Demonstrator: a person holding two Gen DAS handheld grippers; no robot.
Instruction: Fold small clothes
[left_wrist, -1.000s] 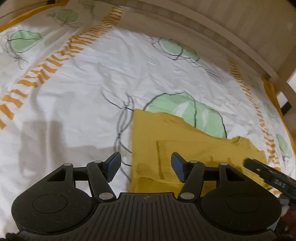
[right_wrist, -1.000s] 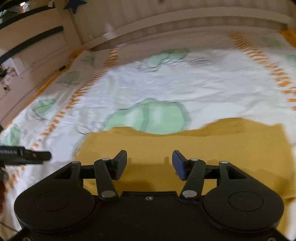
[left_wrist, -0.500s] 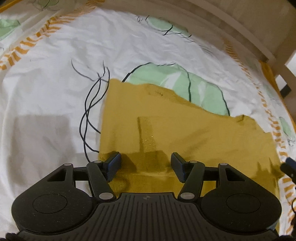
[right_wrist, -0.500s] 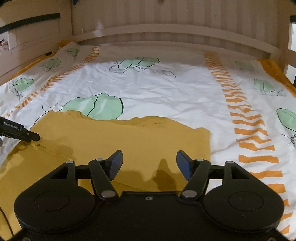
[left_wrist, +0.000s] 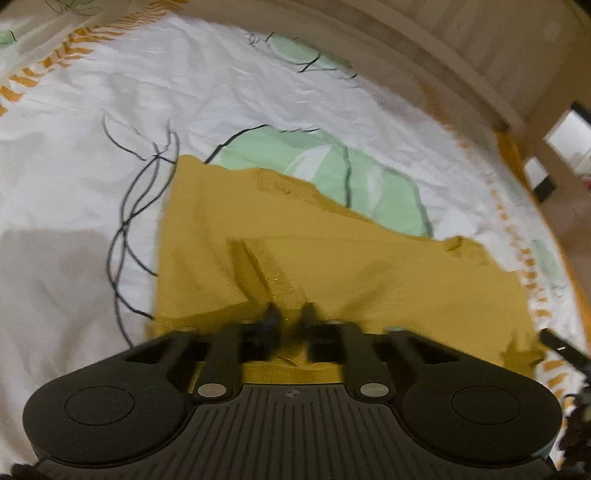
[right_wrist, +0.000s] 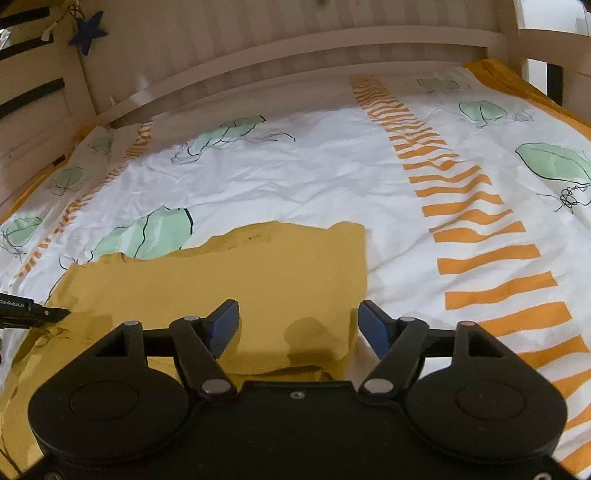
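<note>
The left gripper (left_wrist: 287, 314) was pinched on the near hem of the shirt (left_wrist: 332, 266), puckering it, while the right gripper (right_wrist: 299, 321), its jaws opening, hovered unclamped over the shirt's near right corner, the shirt lying flat on the sheet (right_wrist: 314, 177) inside the bed rail (right_wrist: 295, 48).
</note>
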